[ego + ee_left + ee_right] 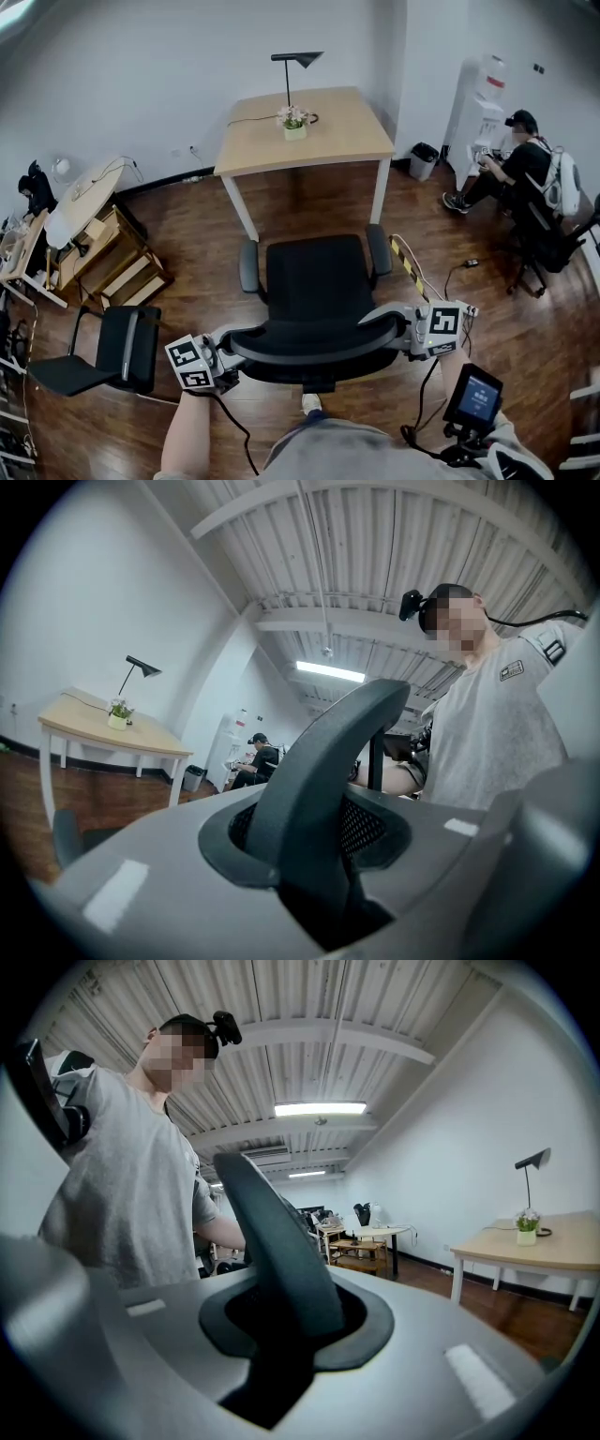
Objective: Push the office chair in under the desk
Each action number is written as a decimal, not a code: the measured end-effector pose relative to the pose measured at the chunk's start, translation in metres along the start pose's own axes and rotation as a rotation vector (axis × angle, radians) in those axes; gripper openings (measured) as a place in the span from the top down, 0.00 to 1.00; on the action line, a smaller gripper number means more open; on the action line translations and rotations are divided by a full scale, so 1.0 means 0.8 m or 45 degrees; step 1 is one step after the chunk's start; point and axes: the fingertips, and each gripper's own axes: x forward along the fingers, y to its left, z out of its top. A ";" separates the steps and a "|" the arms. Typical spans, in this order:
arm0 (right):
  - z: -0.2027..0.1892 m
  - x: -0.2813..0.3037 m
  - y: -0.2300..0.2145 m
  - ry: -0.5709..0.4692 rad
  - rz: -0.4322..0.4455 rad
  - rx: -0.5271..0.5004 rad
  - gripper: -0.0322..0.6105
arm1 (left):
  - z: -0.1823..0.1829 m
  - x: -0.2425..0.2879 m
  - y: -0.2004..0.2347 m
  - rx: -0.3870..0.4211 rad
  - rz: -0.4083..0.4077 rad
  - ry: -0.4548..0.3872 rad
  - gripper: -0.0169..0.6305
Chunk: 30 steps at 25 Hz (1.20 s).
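Observation:
The black office chair stands on the wood floor, facing the light wooden desk, with a strip of floor between them. Its curved backrest rim is nearest me. My left gripper is shut on the rim's left end and my right gripper on its right end. In the left gripper view the dark rim runs up between the jaws of the gripper. The right gripper view shows the same, the rim held in the gripper. A lamp and a small plant stand on the desk.
A small black chair and a wooden shelf unit stand at the left, a round white table behind them. At the right a person sits by a water dispenser. A cable lies on the floor right of the chair.

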 end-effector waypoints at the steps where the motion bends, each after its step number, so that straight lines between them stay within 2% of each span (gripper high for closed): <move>1: -0.001 -0.002 -0.008 0.001 0.007 0.005 0.80 | 0.001 0.004 0.006 -0.001 0.000 0.001 0.75; 11: 0.008 -0.014 -0.082 -0.030 -0.028 -0.002 0.79 | 0.025 0.033 0.069 0.003 -0.016 -0.001 0.75; 30: 0.029 -0.012 -0.220 -0.035 -0.011 -0.012 0.80 | 0.068 0.073 0.201 0.009 -0.050 0.021 0.76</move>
